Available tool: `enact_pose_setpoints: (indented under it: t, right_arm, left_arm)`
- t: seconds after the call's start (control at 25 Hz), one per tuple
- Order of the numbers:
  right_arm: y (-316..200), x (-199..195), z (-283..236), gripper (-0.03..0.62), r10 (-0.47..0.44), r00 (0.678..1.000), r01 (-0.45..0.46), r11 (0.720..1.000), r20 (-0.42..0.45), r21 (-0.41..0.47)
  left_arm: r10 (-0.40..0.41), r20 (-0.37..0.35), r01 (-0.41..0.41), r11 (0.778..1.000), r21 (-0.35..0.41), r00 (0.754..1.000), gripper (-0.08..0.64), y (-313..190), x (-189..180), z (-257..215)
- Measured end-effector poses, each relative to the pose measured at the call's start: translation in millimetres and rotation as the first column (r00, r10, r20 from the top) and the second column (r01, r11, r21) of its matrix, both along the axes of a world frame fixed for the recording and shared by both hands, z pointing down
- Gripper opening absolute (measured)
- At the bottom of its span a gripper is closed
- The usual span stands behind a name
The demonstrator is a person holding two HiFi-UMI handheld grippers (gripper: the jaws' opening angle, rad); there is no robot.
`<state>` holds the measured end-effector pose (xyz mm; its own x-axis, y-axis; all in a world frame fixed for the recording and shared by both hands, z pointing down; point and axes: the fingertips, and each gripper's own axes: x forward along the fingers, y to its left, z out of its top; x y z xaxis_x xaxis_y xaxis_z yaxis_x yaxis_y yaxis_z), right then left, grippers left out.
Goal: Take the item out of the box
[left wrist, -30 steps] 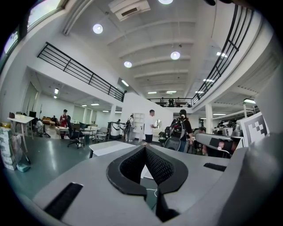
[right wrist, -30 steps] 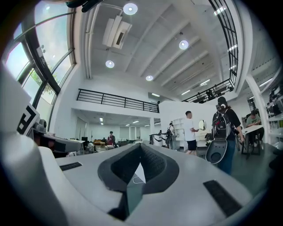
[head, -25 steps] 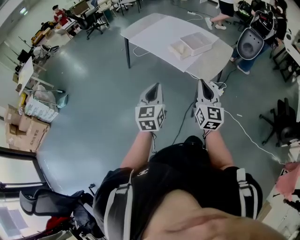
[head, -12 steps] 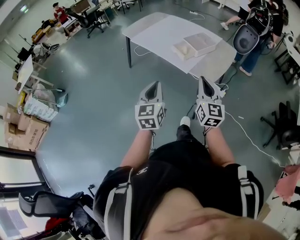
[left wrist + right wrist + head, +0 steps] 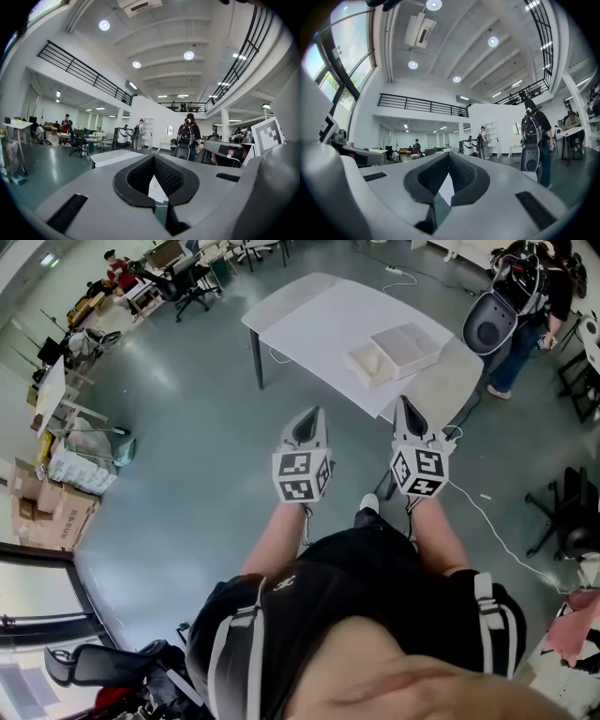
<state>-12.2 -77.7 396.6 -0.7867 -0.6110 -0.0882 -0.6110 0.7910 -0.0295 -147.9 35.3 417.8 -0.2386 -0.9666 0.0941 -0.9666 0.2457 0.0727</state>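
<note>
Cartons (image 5: 47,507) pile up at the far left of the head view, and bare grey floor (image 5: 178,456) spreads wide between them and the claws. Only this view shows both claws together. The left claw (image 5: 308,414) and the right claw (image 5: 404,405) are held side by side in the air, well short of the white surface (image 5: 314,315). Its near edge and one dark leg (image 5: 256,357) face them across open floor. Toward the surface's right end lies the white box (image 5: 407,341), low and flat, with a smaller white tray-like piece (image 5: 367,363) just beside it on the near left. What either holds cannot be made out from here. A person with a backpack (image 5: 525,277) stands beyond the surface's right end.

The left gripper view looks level across the hall. The left claw (image 5: 154,157) is pressed together, with nothing between its pads. A corner of the surface (image 5: 112,157) shows just to its left, and the person with a backpack (image 5: 189,133) stands further right. The right gripper view shows the right claw (image 5: 450,153) likewise closed and empty, with the same person (image 5: 533,136) at the right.
</note>
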Motion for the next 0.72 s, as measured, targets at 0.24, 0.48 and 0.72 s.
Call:
enact_pose_setpoints:
  t: [0.24,0.48,0.72]
  right_arm:
    - [-74,-23,-12,0.014,-0.011,1.0,0.012,0.999,0.014,-0.032]
    - [-157,-42,-12,0.012,-0.011,1.0,0.011,1.0,0.006,-0.027]
    - [-228,-52,-6,0.012,0.0,1.0,0.0,0.999,-0.008,-0.042]
  left_arm:
    - [0.005,0.002,-0.005,1.0,-0.027,1.0,0.014,-75,-27,-10]
    - [0.011,0.001,-0.011,1.0,-0.029,1.0,0.014,-163,-47,-13]
    - [0.035,-0.003,-0.035,0.999,-0.036,0.999,0.014,-238,-55,-11]
